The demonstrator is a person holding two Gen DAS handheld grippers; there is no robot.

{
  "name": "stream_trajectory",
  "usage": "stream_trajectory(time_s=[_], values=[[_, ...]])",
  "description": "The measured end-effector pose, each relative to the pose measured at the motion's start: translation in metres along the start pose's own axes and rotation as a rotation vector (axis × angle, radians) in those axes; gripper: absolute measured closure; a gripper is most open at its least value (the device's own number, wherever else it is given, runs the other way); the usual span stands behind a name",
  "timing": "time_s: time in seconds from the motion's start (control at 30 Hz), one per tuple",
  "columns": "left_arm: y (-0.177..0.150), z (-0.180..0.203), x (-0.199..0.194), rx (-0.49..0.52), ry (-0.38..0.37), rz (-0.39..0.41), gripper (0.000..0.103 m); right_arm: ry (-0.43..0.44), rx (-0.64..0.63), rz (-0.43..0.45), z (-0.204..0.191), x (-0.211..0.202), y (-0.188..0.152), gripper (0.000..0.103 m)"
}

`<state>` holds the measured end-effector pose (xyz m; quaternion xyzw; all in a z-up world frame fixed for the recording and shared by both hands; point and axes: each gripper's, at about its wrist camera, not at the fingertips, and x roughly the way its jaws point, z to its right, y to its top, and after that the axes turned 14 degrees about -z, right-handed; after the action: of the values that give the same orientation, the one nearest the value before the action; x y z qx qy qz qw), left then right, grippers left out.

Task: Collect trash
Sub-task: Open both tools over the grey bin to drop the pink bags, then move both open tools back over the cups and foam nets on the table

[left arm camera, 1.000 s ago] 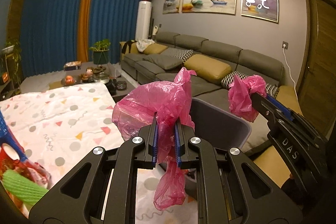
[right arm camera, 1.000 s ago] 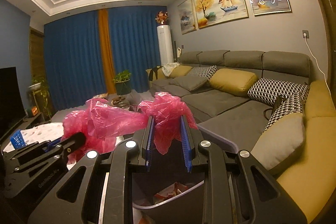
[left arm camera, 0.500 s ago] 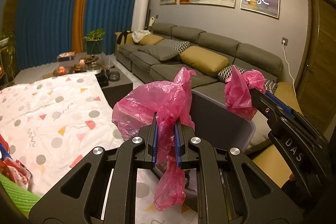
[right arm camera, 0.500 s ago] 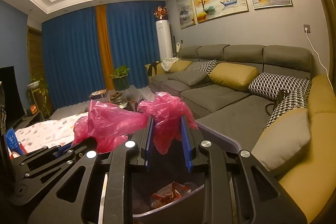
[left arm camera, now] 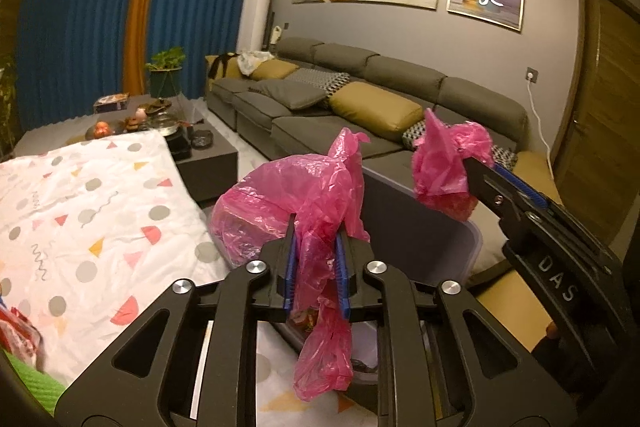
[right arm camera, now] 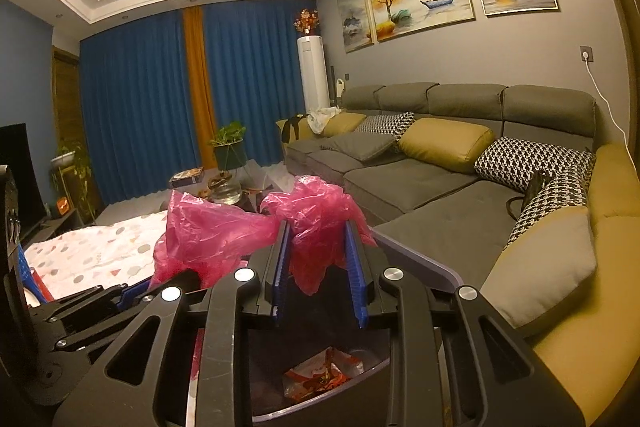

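Observation:
A pink plastic bag (left arm camera: 280, 203) lines a grey bin (left arm camera: 420, 227) in front of the sofa. My left gripper (left arm camera: 316, 239) is shut on one bunched handle of the bag, whose tail hangs down between the fingers. To the right, my right gripper (left arm camera: 476, 167) pinches the other handle (left arm camera: 448, 163) over the bin's far rim. In the right wrist view, the right gripper (right arm camera: 316, 231) is shut on crumpled pink bag film (right arm camera: 320, 211), with the left gripper (right arm camera: 132, 291) low at the left. Red wrapper trash (right arm camera: 324, 375) lies inside the grey bin (right arm camera: 420, 259).
A long grey sofa (left arm camera: 360, 95) with mustard cushions runs behind the bin. A white cloth with coloured shapes (left arm camera: 80, 203) covers a surface to the left, and a dark coffee table (left arm camera: 200, 155) with small items stands beyond it. A wooden door (left arm camera: 600, 107) is at the right.
Both grippers keep their hold on the bag handles. The left wrist view has swung right, so the patterned cloth slid left and the blue basket left the frame.

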<state>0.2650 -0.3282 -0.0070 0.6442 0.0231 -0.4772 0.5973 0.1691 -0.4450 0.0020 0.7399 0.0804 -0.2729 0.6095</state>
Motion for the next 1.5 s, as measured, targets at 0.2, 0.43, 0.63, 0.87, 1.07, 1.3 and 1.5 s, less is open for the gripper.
stream_trajectory(time_s=[0.2, 0.43, 0.63, 0.87, 1.07, 1.3, 1.5], values=[[-0.007, -0.008, 0.003, -0.021, 0.018, 0.002, 0.036, -0.003, 0.008, 0.006, 0.000, 0.000, 0.001, 0.071], [-0.021, -0.029, -0.008, -0.107, 0.120, 0.002, 0.013, 0.007, 0.030, 0.001, 0.001, 0.001, 0.002, 0.058], [-0.039, -0.035, -0.037, -0.133, 0.206, 0.038, 0.006, 0.020, 0.021, 0.014, -0.010, -0.013, -0.004, 0.045], [-0.065, -0.048, -0.082, -0.179, 0.294, 0.072, 0.006, 0.030, -0.010, 0.030, -0.029, -0.034, -0.017, 0.031], [-0.102, -0.069, -0.125, -0.215, 0.376, 0.085, 0.006, 0.077, -0.042, 0.022, -0.051, -0.056, -0.035, 0.027], [-0.151, -0.106, -0.181, -0.304, 0.472, 0.089, 0.006, 0.193, -0.102, -0.057, -0.096, -0.069, -0.069, 0.024], [-0.190, -0.136, -0.233, -0.365, 0.577, 0.107, 0.006, 0.309, -0.198, -0.139, -0.152, -0.078, -0.103, 0.019]])
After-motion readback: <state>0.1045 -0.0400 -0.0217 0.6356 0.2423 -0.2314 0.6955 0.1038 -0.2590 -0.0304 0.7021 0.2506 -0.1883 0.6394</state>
